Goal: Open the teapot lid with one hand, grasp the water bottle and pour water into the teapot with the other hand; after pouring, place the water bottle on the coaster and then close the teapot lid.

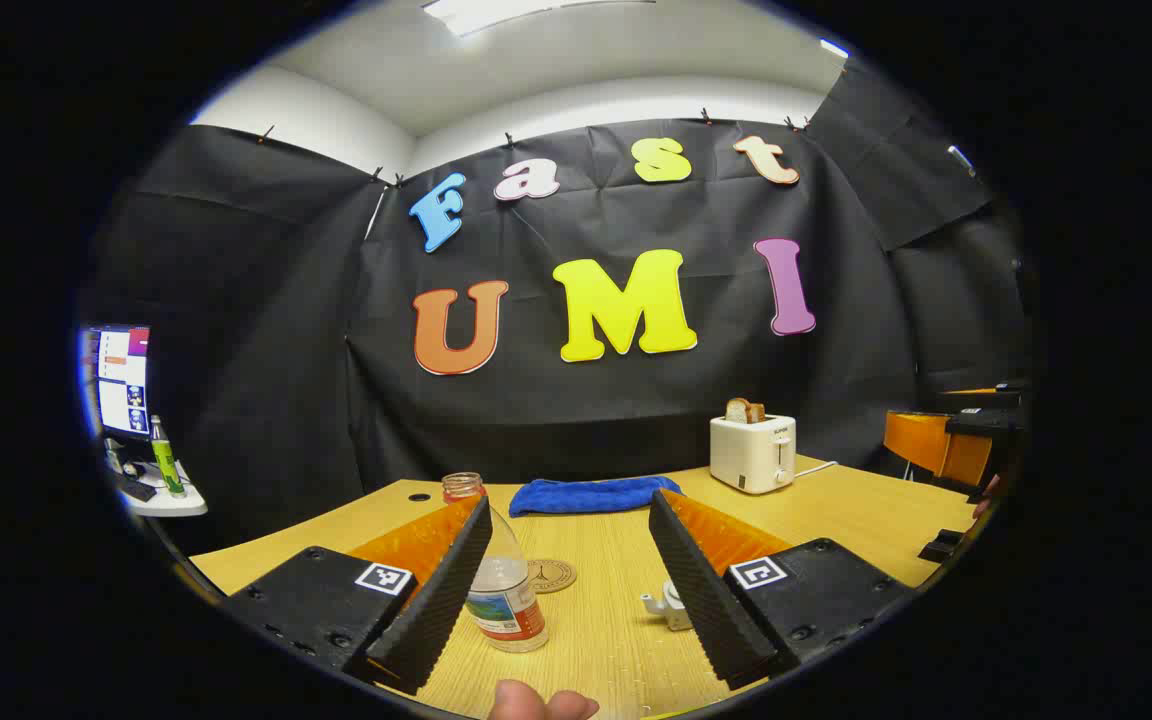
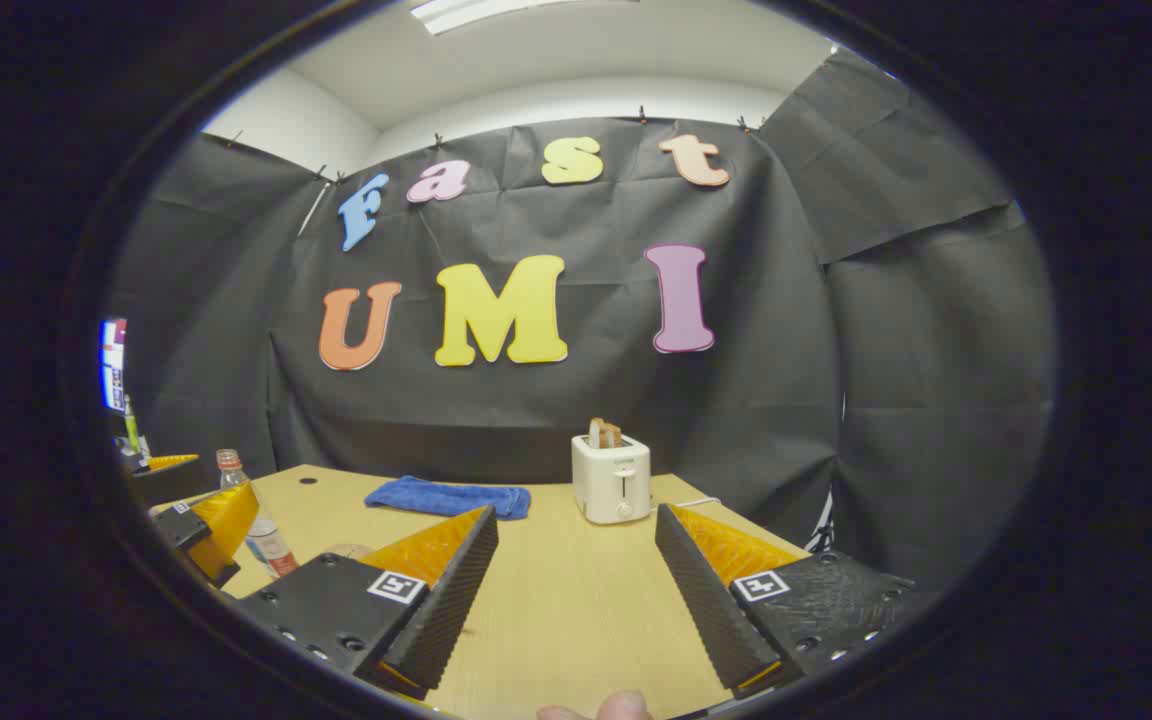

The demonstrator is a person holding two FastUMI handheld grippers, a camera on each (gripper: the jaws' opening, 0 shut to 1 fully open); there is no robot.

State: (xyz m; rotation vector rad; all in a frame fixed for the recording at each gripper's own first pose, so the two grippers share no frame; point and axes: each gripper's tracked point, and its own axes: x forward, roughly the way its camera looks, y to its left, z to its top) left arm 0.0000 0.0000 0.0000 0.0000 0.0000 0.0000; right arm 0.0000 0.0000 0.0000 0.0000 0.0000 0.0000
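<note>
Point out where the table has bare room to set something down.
Bare wood lies before the toaster, right of the blue towel, between the right gripper fingers. It is crowded around the bottle, coaster and teapot.

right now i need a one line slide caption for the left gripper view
Open left tool approaching the uncapped water bottle beside the coaster, teapot partly hidden, toaster behind.

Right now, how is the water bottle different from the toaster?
The water bottle is see-through with no cap on; the toaster is solid white with bread sticking out of the top. The water bottle is tall and slim, the toaster wide and boxy. The water bottle stands near the left gripper, the toaster far back by the wall. Both stand upright on the table.
</note>
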